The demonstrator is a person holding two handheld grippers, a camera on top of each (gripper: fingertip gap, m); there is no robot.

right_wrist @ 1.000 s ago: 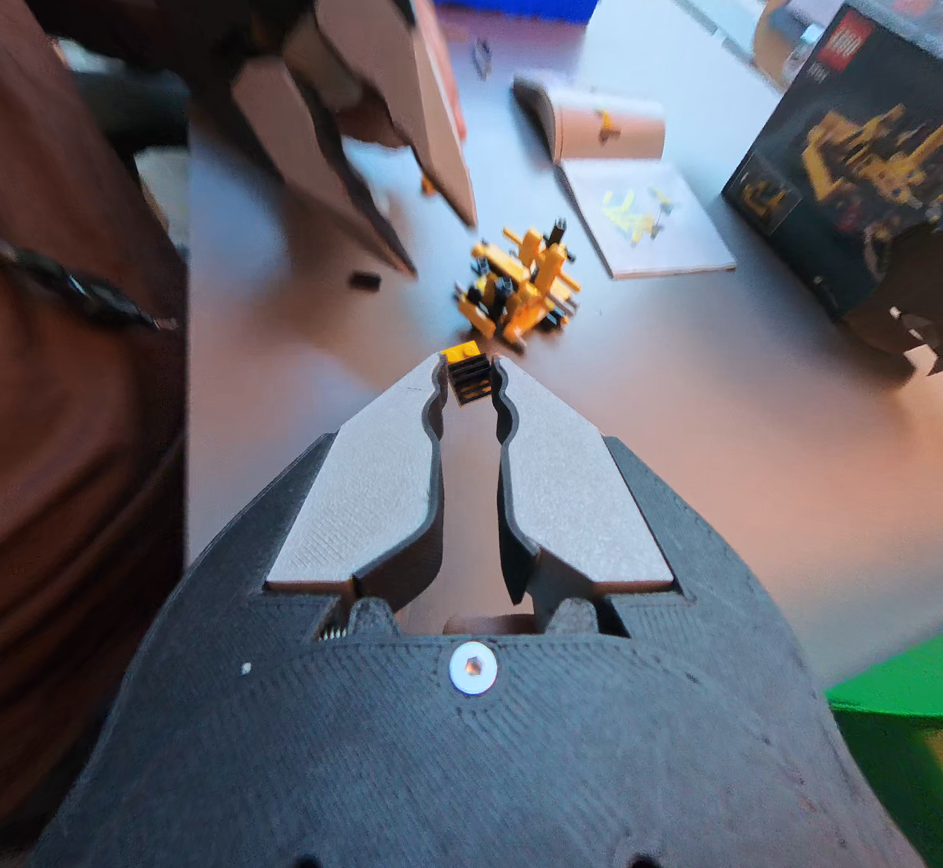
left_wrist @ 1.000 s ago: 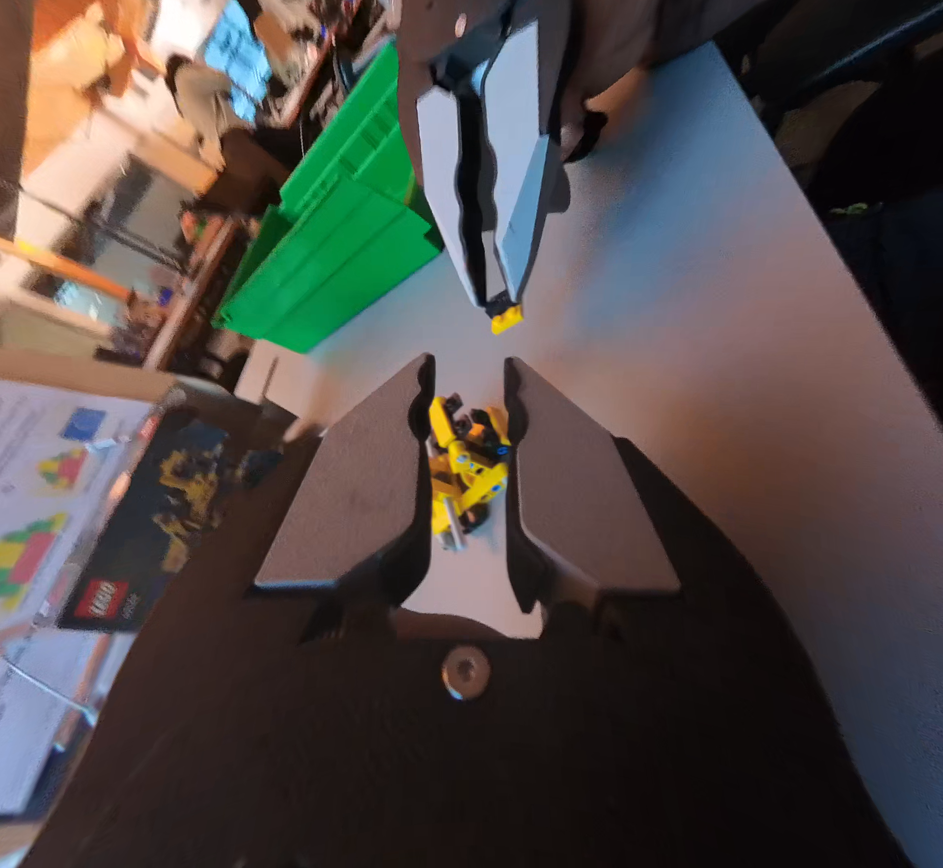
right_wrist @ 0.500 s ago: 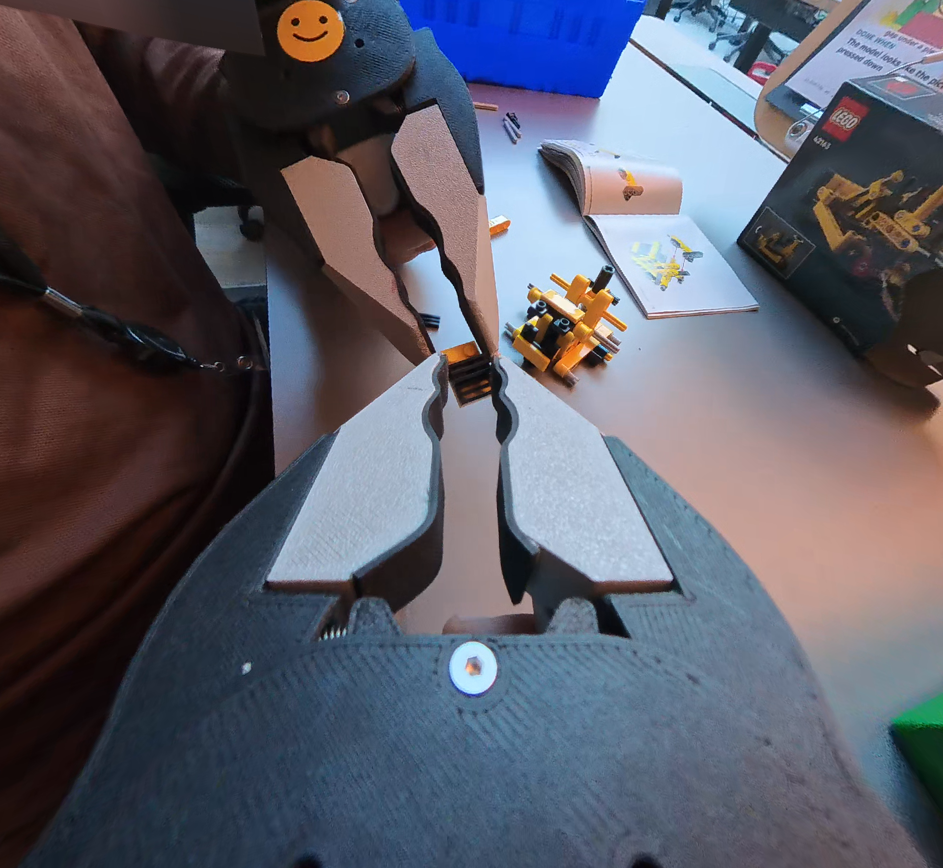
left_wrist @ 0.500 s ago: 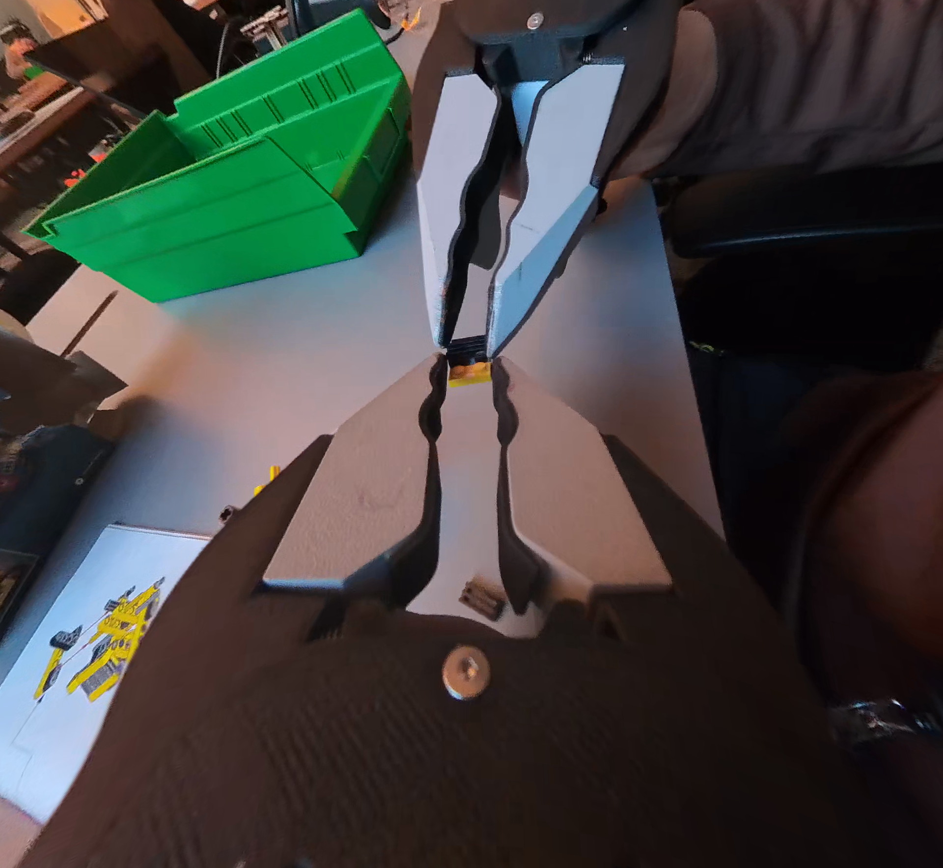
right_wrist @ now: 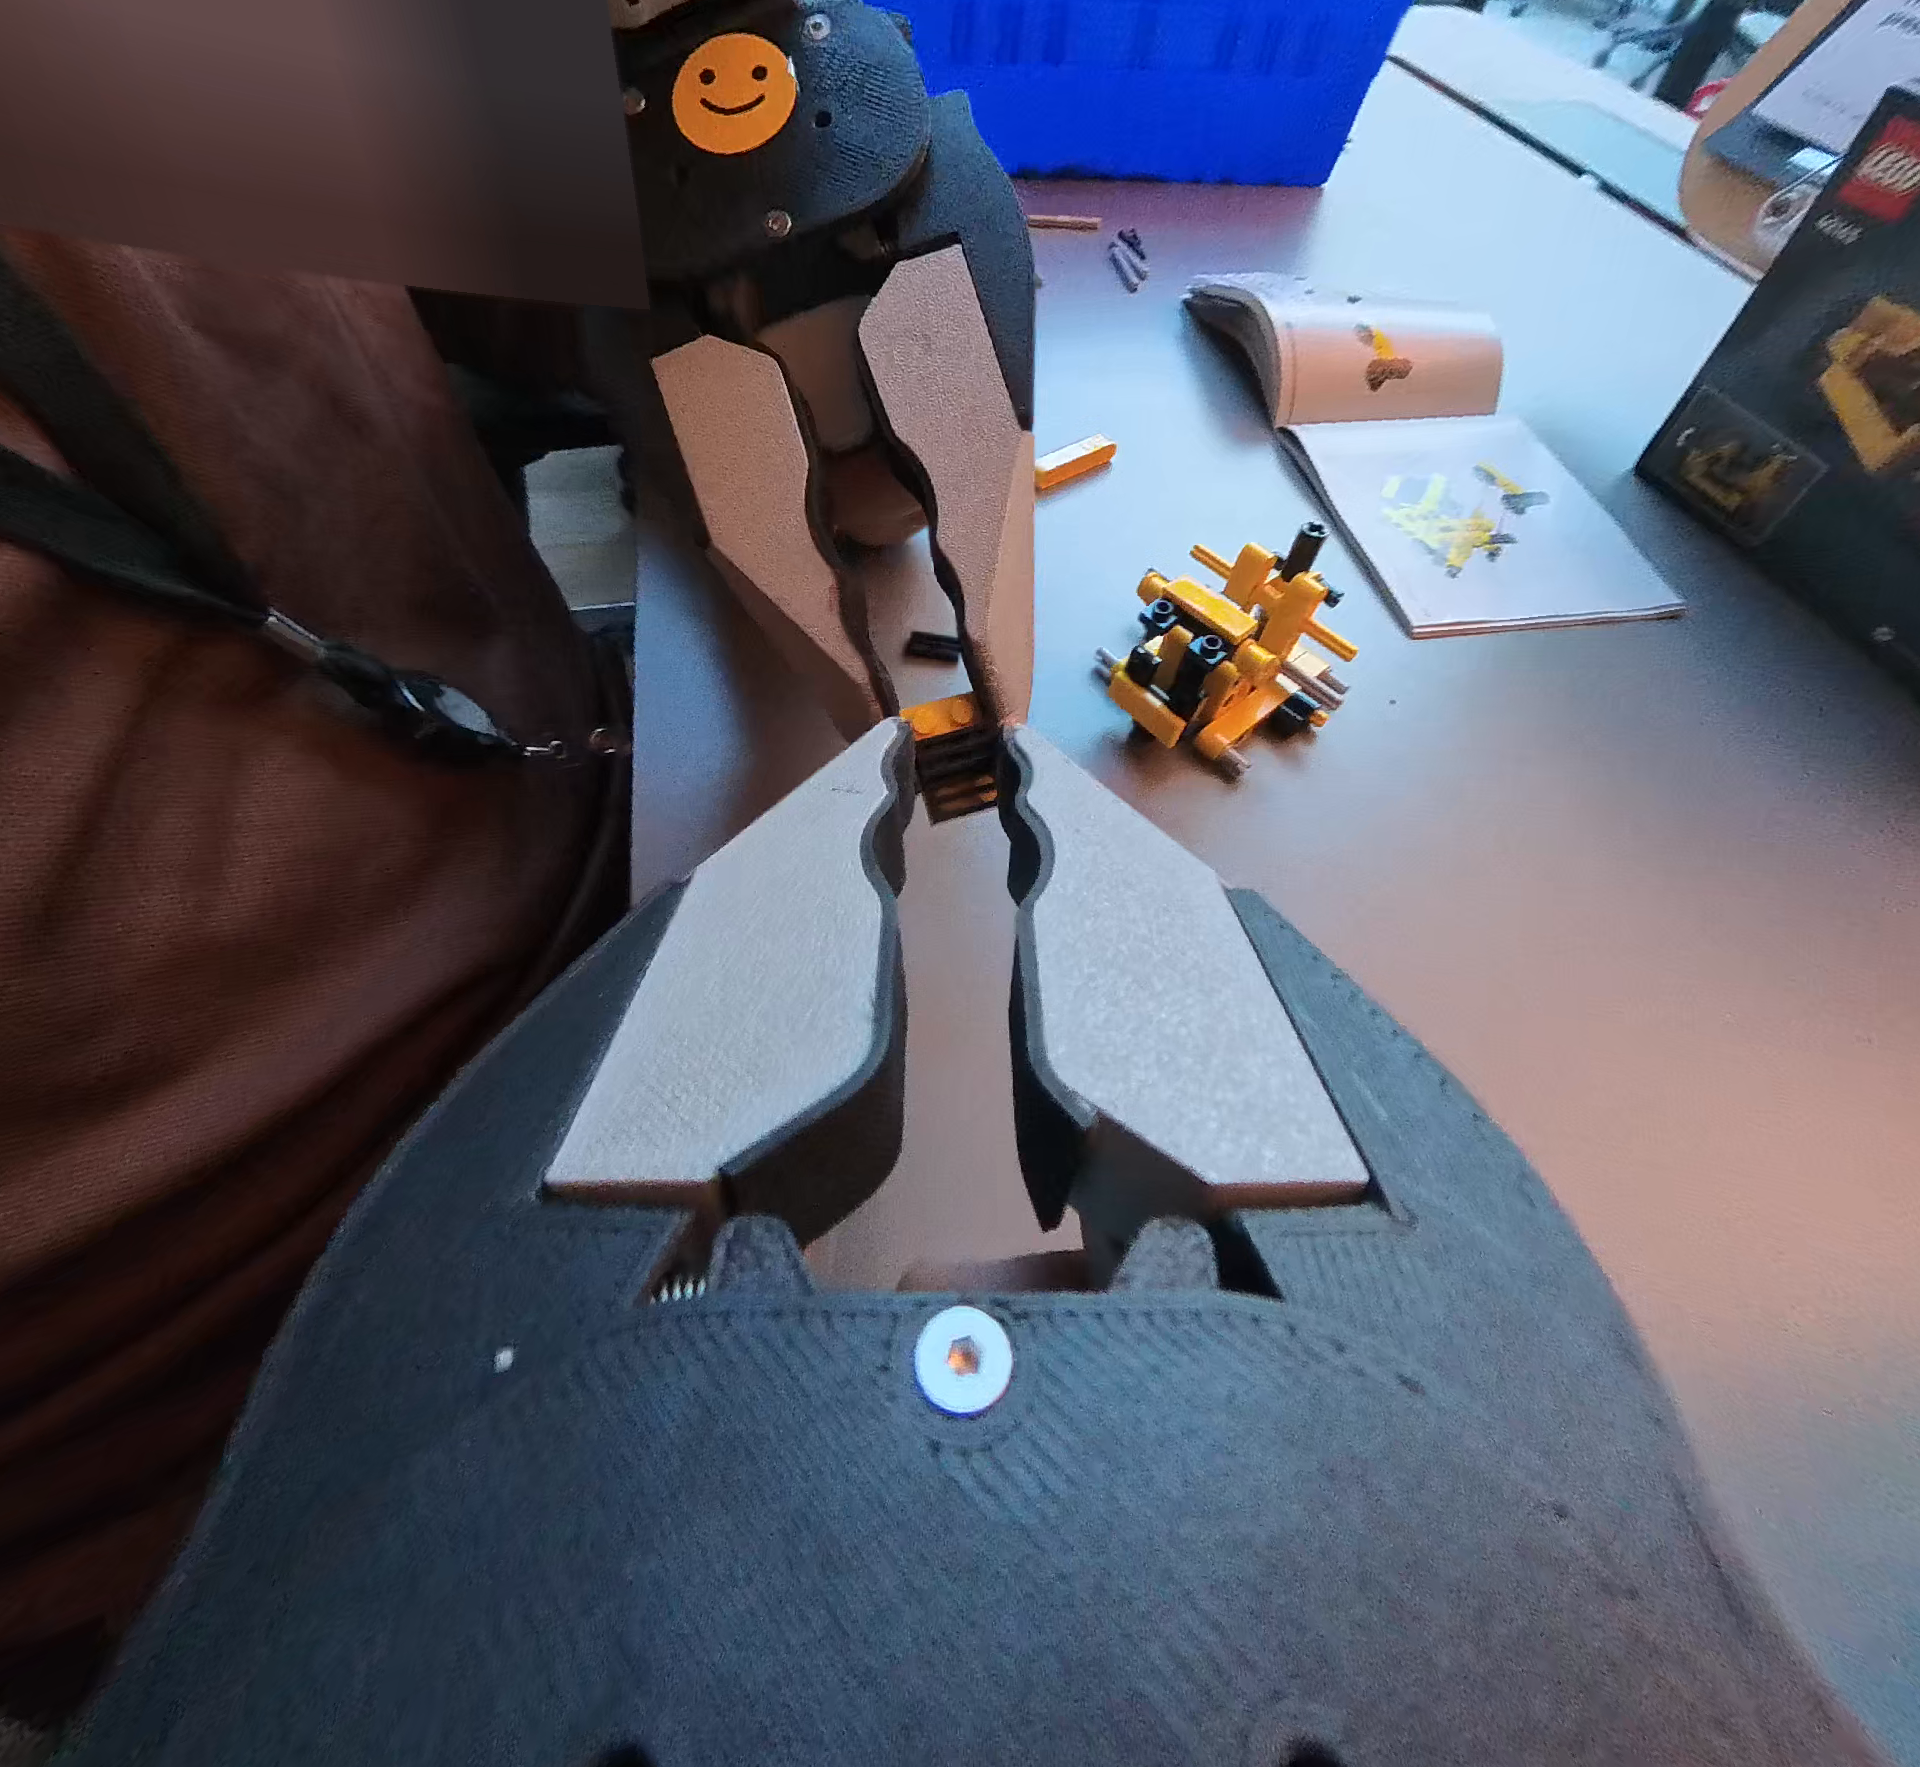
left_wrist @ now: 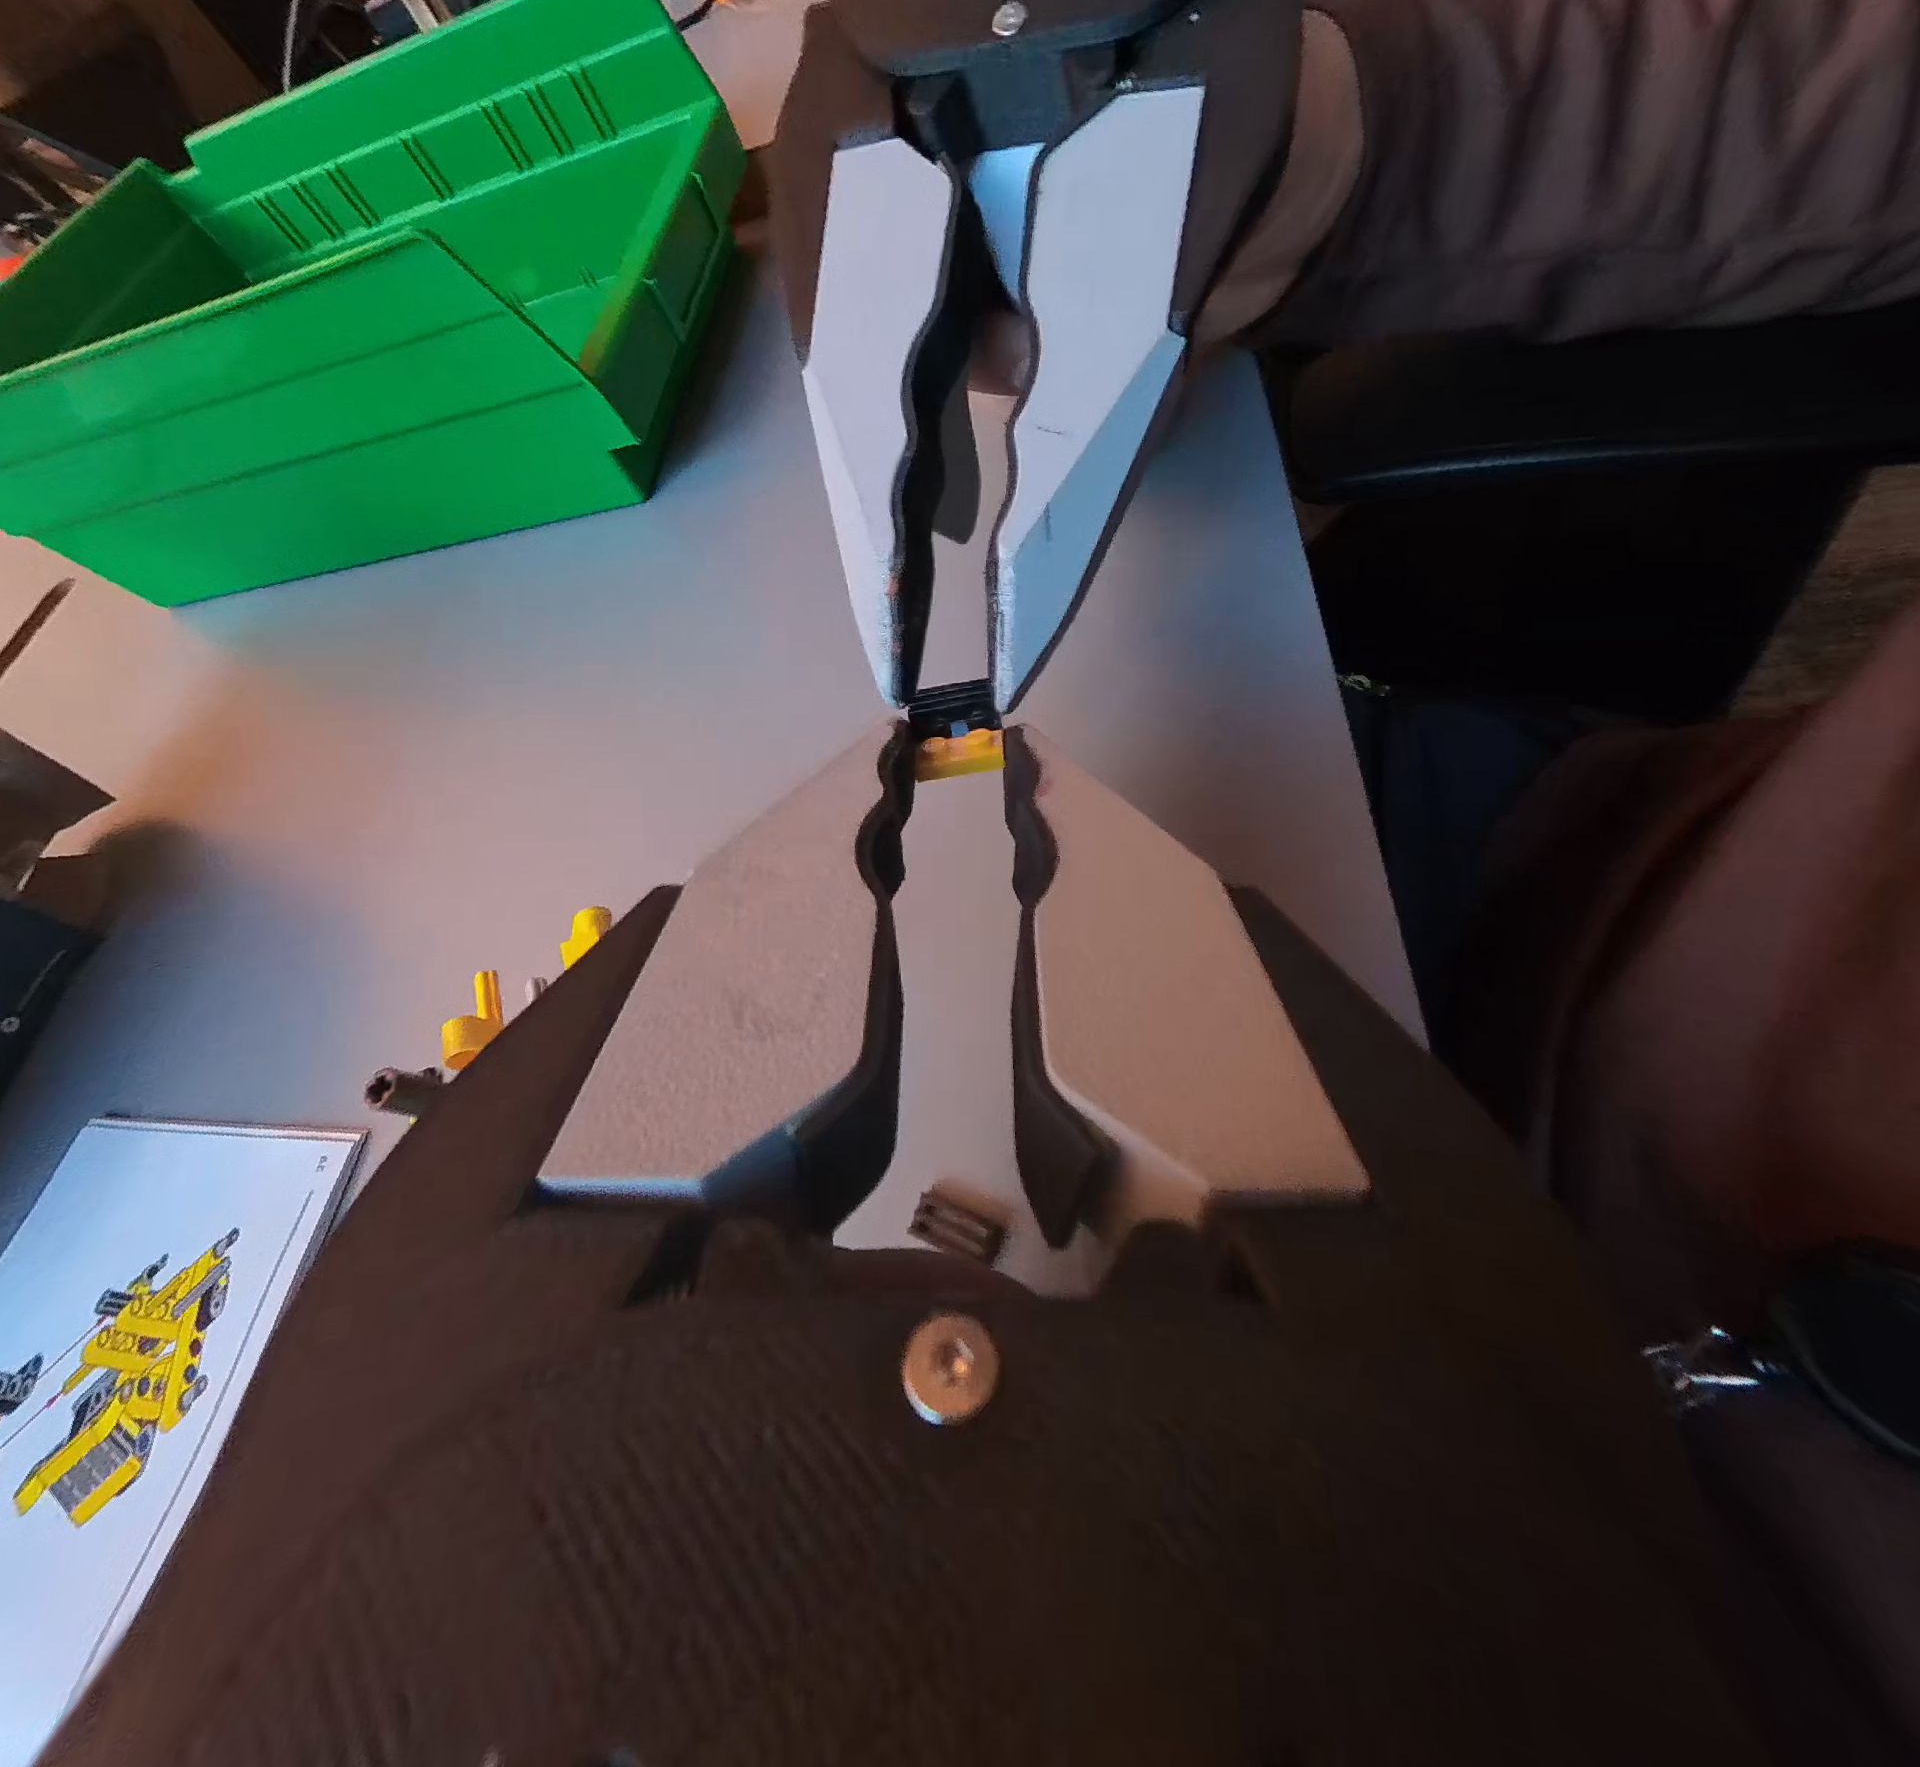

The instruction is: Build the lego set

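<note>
My right gripper point(right_wrist: 951, 761) is shut on a small black grille piece point(right_wrist: 956, 767) with a yellow plate point(right_wrist: 938, 711) on its far end. My left gripper point(left_wrist: 958, 749) meets it tip to tip above the table, its fingers closed on the sides of the yellow plate point(left_wrist: 958, 759). The black grille piece point(left_wrist: 951, 701) shows between the right gripper's fingers in the left wrist view. The partly built yellow and black model point(right_wrist: 1221, 647) lies on the table to the right of both grippers, apart from them.
An open instruction booklet point(right_wrist: 1475, 512) and the dark set box point(right_wrist: 1808, 429) lie right of the model. A blue bin point(right_wrist: 1122, 34) stands at the back, a green bin point(left_wrist: 343, 283) on the other side. A loose yellow piece point(right_wrist: 1075, 460) and a small black piece point(right_wrist: 932, 645) lie on the table.
My left gripper has swung away from over the model to the right gripper's tip and closed onto the yellow plate. The right gripper has kept hold of the black grille piece.
</note>
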